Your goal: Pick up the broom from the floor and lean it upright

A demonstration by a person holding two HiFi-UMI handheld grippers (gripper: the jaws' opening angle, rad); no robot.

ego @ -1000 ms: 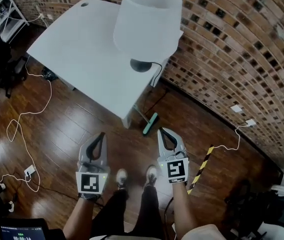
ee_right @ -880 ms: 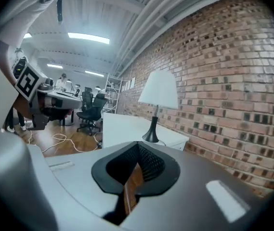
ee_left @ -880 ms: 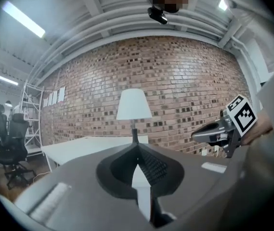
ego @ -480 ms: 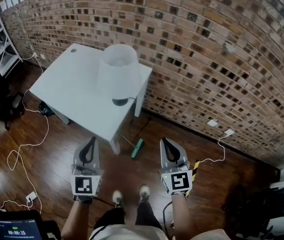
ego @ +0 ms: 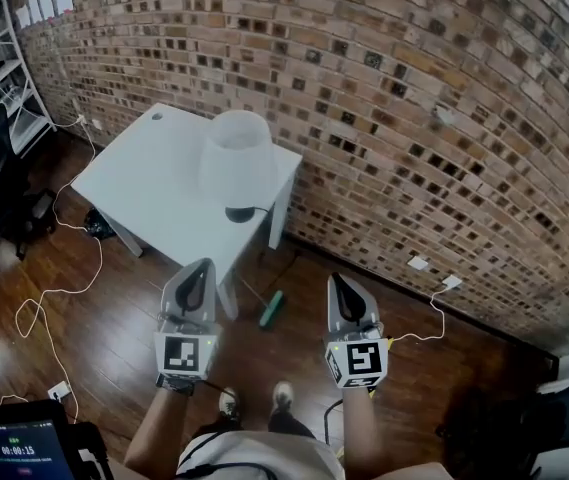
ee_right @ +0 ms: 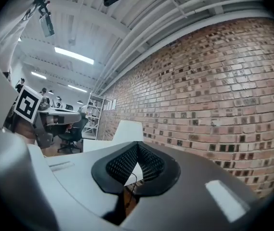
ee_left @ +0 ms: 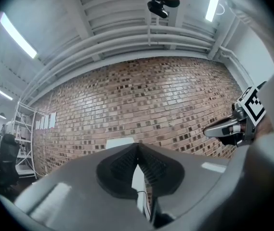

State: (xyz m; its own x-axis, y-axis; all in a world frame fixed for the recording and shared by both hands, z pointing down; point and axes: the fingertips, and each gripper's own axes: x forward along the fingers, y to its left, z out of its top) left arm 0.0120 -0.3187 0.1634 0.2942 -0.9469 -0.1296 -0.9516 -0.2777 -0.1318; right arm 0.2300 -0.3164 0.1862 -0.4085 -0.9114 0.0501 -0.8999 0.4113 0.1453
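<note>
Head view: left claw [ego: 201,268] and right claw [ego: 340,282] both closed, empty; broom [ego: 272,309] lies on the floor [ego: 114,318] near the tabletop [ego: 154,168].

The head view looks from above the person, forward and steeply down. It sits far enough off to take in the dark wooden plank floor [ego: 114,328], the white rectangular worktop [ego: 144,183] and the red-brown brick wall [ego: 414,118]. The left claw [ego: 203,265] and right claw [ego: 338,279] sit low in it.

Each gripper view rides close behind its own claw and faces about level at that same wall, with the pale ribbed ceiling [ee_left: 117,13] above. All three views share the wall and the white drum lampshade [ego: 236,153]. The left gripper view catches the right claw's black-and-white marker cube [ee_left: 250,105] at its right edge. The right gripper view catches the left claw's cube [ee_right: 28,106] at its left edge.
</note>
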